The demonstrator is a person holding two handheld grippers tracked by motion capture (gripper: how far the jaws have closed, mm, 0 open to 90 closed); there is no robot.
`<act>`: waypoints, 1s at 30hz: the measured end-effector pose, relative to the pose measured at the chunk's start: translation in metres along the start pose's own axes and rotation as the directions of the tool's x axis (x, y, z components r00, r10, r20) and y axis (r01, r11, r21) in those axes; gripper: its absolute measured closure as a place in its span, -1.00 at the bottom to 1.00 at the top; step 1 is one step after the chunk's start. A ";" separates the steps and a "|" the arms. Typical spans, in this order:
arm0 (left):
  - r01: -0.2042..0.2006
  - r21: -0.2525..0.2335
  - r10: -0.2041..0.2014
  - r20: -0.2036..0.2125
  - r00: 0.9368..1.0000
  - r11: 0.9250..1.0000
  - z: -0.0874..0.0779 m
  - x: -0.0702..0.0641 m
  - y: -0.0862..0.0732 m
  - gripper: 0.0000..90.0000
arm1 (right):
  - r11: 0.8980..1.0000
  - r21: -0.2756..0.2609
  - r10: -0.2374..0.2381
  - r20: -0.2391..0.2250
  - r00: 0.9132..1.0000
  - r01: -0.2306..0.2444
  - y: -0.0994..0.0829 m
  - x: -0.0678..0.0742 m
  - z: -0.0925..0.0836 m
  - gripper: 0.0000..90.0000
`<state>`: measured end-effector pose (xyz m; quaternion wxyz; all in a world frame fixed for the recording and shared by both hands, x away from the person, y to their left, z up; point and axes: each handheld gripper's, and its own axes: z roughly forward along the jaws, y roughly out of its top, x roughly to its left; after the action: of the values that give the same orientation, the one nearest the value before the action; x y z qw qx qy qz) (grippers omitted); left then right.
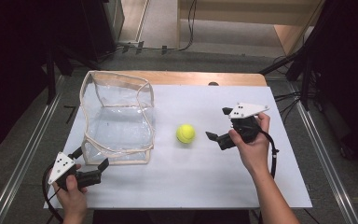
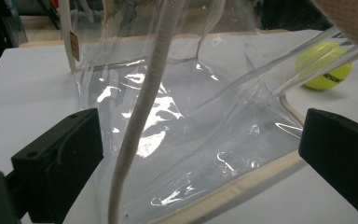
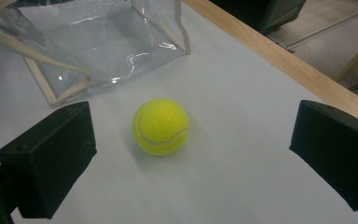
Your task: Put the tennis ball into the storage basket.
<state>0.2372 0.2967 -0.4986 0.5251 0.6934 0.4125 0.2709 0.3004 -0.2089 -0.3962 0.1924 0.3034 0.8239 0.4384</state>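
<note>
While both grippers stand ready, a yellow ball waits to be picked up beside a clear bag.

Table (image 1: 242,186): white top, wooden far edge, all items resting on it.
Bag (image 1: 116,116): transparent, cream-trimmed, standing open and slumped at the left; its near rim sags.
Right gripper (image 1: 219,123): jaws spread wide, aimed at the ball from just beside it, touching nothing.
Left gripper (image 1: 92,157): jaws spread, straddling the bag's near bottom corner, not yet gripping.
Ball (image 3: 161,126): on the table, between the bag and the right gripper, apart from both.
Risk: a jaw nudging the ball before closing would likely send it rolling; the limp bag could fold shut or slide if the left gripper catches only thin film.
</note>
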 end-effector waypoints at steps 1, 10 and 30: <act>0.000 0.000 0.000 0.000 1.000 1.000 0.000 0.000 0.000 -1.00 | 1.000 0.001 0.001 -0.006 1.000 -0.001 0.002 0.000 0.001 -1.00; 0.002 -0.003 -0.002 0.002 1.000 1.000 0.000 0.000 0.000 -1.00 | 0.999 0.042 -0.024 -0.024 0.999 0.025 0.016 -0.001 0.013 -1.00; 0.004 -0.007 -0.004 0.004 1.000 1.000 0.000 0.000 0.000 -1.00 | 0.991 0.118 -0.059 -0.069 0.996 0.067 0.033 0.003 0.036 -0.89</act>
<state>0.2374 0.2969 -0.4986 0.5287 0.6913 0.4120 0.2699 0.3298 -0.1706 -0.3884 0.1604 0.2739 0.8637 0.3915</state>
